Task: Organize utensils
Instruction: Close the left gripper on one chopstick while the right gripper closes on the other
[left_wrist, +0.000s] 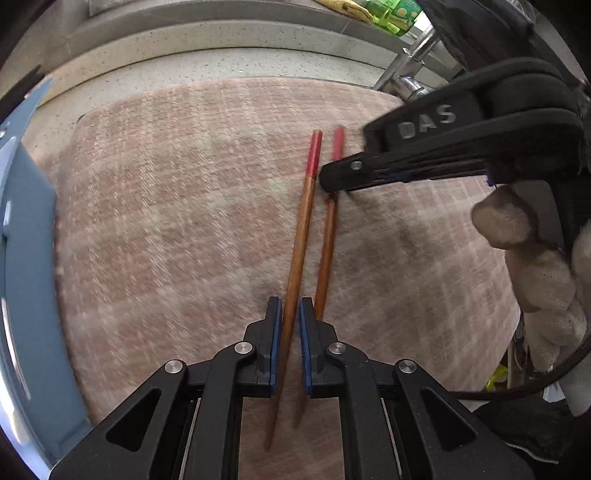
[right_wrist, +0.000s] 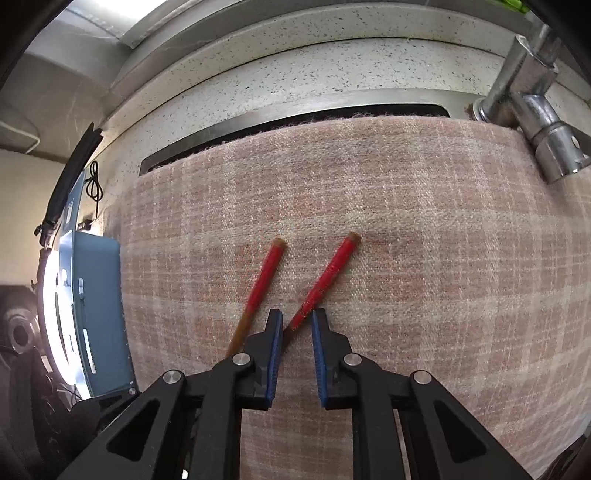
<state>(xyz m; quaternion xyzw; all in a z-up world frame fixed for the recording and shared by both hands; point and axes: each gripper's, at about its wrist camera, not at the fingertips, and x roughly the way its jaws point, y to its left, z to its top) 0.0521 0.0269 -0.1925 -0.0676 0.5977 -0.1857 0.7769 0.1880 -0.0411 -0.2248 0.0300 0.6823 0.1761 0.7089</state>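
chopsticks, two of them, lie across a pink checked cloth spread over the counter, just short of a steel tap. the first chopstick and the second chopstick are thin brown wooden sticks with red-painted tops. i judge them light, stiff and a little slick where painted, so they roll and pivot easily on the cloth. a hold near the middle of the shaft would carry one level; a hold near one end lets it swing.

the left tool points steeply down, its blue pads nearly together and closed on the first chopstick towards its thin end, the tip poking out behind the fingers. the right tool, seen from the left wrist as a black wedge gripped by a gloved hand, also points steeply down over the second chopstick near where the red paint starts. its pads stand narrowly apart with the stick between them; whether they press on it i cannot tell.
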